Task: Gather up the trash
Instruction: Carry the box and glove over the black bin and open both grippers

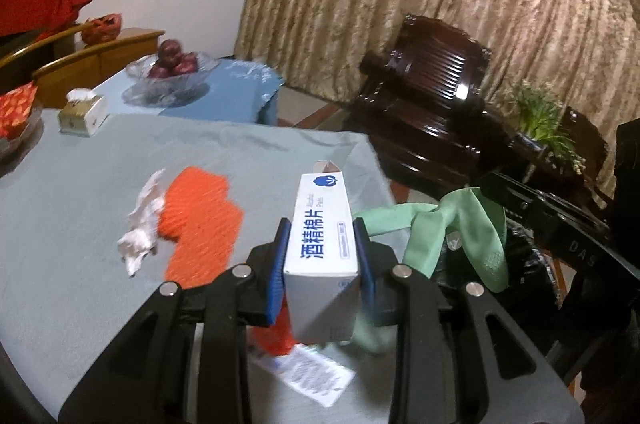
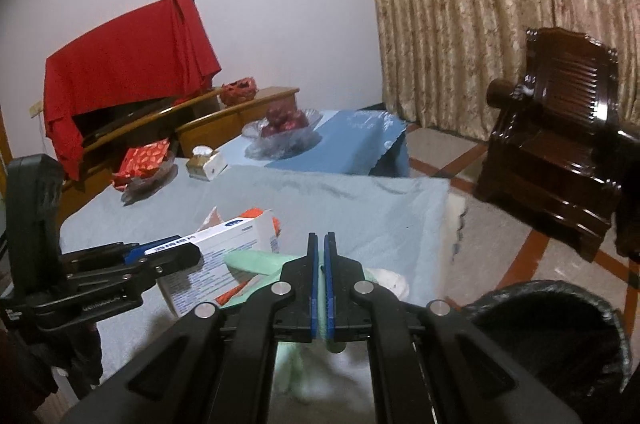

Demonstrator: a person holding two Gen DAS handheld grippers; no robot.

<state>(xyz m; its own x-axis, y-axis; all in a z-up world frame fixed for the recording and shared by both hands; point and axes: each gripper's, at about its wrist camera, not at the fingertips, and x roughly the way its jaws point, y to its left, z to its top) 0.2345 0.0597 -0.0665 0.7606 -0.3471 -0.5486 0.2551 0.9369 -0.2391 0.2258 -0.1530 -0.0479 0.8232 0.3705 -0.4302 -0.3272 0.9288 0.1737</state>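
My left gripper (image 1: 322, 244) is shut on a white alcohol-pad box (image 1: 325, 224) and holds it above the table; the box also shows in the right wrist view (image 2: 224, 260), with the left gripper (image 2: 168, 248) at its left. My right gripper (image 2: 320, 244) is shut on a green rubber glove (image 2: 260, 264), which hangs from it in the left wrist view (image 1: 452, 228). An orange foam net (image 1: 200, 220) and a crumpled white tissue (image 1: 142, 228) lie on the light grey-green tablecloth (image 1: 80, 264). A black-lined trash bin (image 2: 560, 340) stands at the lower right.
A tissue box (image 1: 82, 113), a glass bowl of apples (image 1: 172, 71) and a red-wrapped dish (image 2: 144, 163) sit further back. A printed leaflet (image 1: 312, 376) lies under my left gripper. A dark wooden armchair (image 2: 560, 135) stands right of the table, before patterned curtains (image 2: 480, 3).
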